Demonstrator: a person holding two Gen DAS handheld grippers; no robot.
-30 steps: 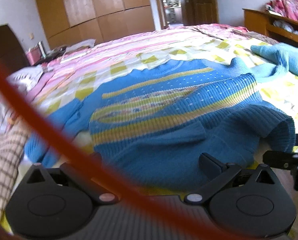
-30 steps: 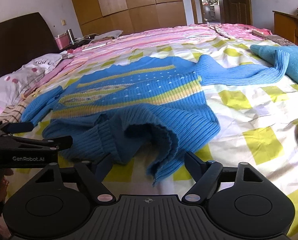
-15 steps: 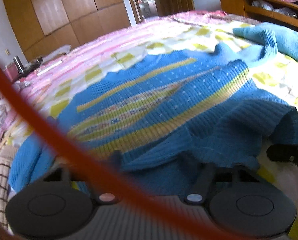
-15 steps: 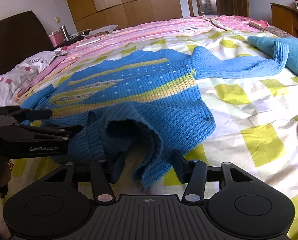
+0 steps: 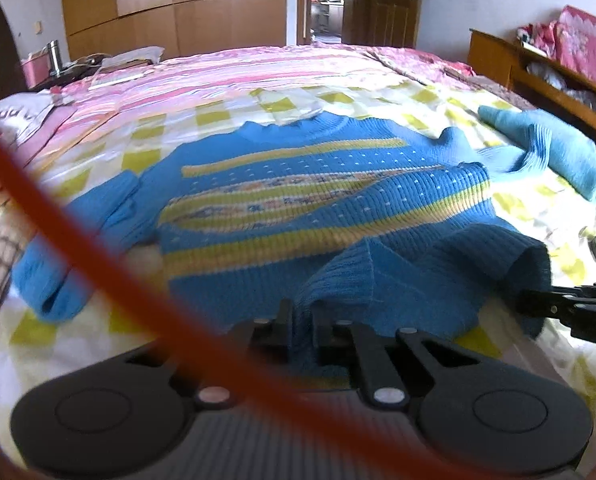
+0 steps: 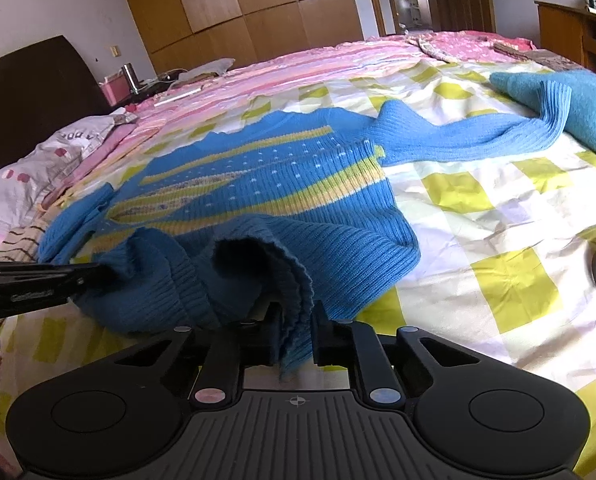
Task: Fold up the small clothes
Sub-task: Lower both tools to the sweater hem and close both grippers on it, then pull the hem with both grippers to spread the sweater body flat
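Currently, a blue ribbed knit sweater with yellow stripes [image 5: 322, 208] lies spread on a bed covered by a yellow-and-white checked sheet [image 6: 498, 216], its ribbed hem nearest both tongs and its neckline farthest from them. Left tongs [image 5: 300, 320]: jaws have just been closing and now stand clenched on a raised fold of the hem, with knit fabric between the pads. Right tongs [image 6: 296, 320]: jaws likewise have just been closing and are clamped on the hem's other corner, the doubled edge hanging down between the fingers. Between the two grips the hem is lifted and gapes open; the rest of the body lies flat. One sleeve extends beyond and to the right of the right tongs, its cuff resting against a lighter teal knit garment [image 6: 586, 108]. The other sleeve lies ahead and to the left of the left tongs. An orange cord [image 5: 98, 248], blurred, crosses the left wrist view close to the lens.
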